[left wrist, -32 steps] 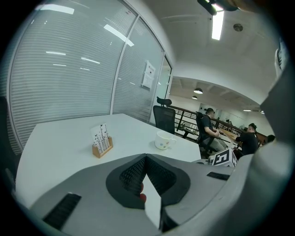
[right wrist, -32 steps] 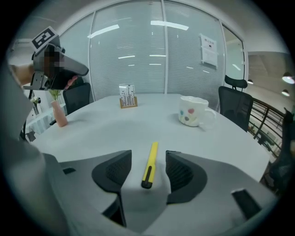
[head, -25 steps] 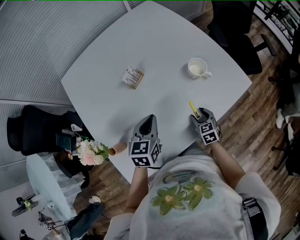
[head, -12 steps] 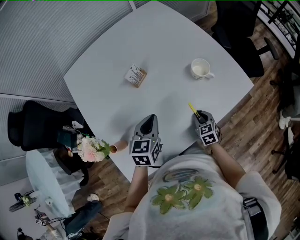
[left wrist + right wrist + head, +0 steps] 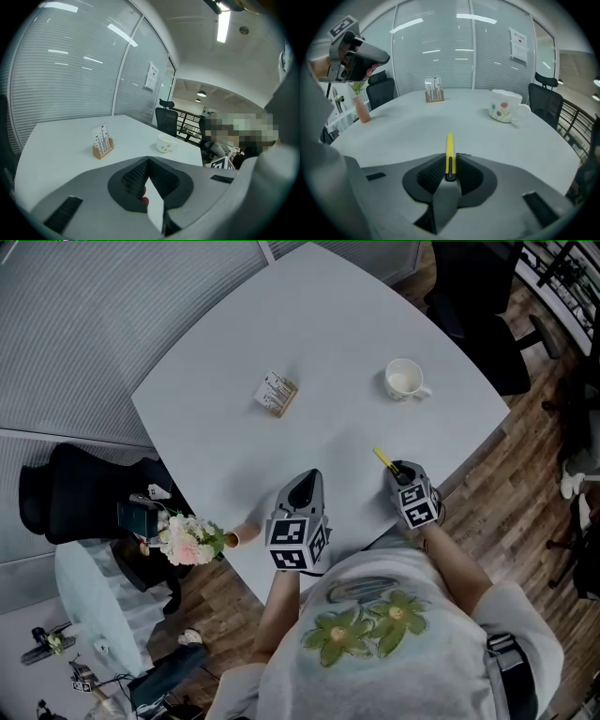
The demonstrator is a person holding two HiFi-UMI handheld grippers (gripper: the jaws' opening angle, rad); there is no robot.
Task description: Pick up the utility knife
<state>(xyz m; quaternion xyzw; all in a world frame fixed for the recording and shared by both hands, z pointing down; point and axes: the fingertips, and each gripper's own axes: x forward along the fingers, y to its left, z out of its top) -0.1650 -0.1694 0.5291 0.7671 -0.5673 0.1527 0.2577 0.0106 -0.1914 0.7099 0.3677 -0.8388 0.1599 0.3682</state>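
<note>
Right tool (image 5: 450,165) pinching the rear end of the yellow utility knife (image 5: 449,145), its jaws having just been closing on it. The knife's front end projects forward past the pads, by the near edge of the tabletop (image 5: 319,324); whether it rests there or is lifted cannot be told. Left tool (image 5: 148,161), jaws pressed together, held over the same edge, well apart from the knife. Farther back stand a mug (image 5: 403,379) and a card holder (image 5: 276,394).
</note>
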